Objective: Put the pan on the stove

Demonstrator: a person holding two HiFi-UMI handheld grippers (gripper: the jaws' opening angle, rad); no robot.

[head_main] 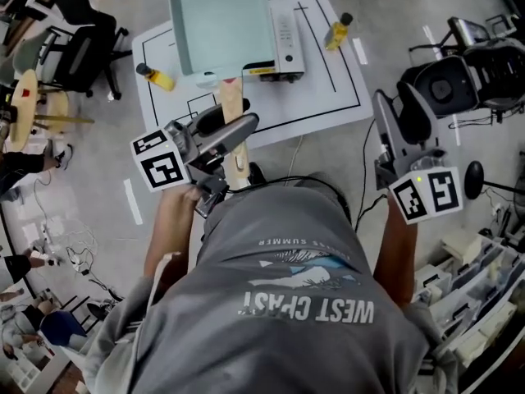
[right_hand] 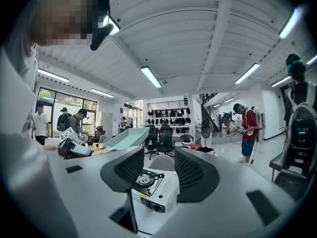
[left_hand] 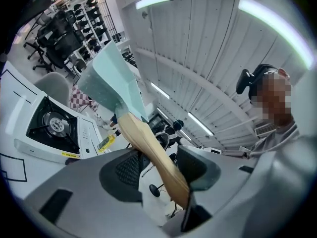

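A pale green square pan (head_main: 220, 23) hangs in the air over the left part of the white portable stove (head_main: 285, 46) and hides most of its burner. My left gripper (head_main: 234, 138) is shut on the pan's wooden handle (head_main: 233, 109). In the left gripper view the handle (left_hand: 153, 150) runs between the jaws up to the pan (left_hand: 106, 81), with the stove (left_hand: 52, 128) below at the left. My right gripper (head_main: 398, 121) is held off to the right, open and with nothing in it. In its own view the right gripper (right_hand: 158, 170) frames the distant stove (right_hand: 156, 185) and the pan (right_hand: 126, 138).
The stove stands on a white mat (head_main: 328, 89) with black lines. Yellow bottles lie at its left (head_main: 156, 76) and at its right (head_main: 338, 31). Office chairs (head_main: 82, 39) stand at the left, a black chair (head_main: 459, 80) at the right. A person (right_hand: 247, 130) stands far off.
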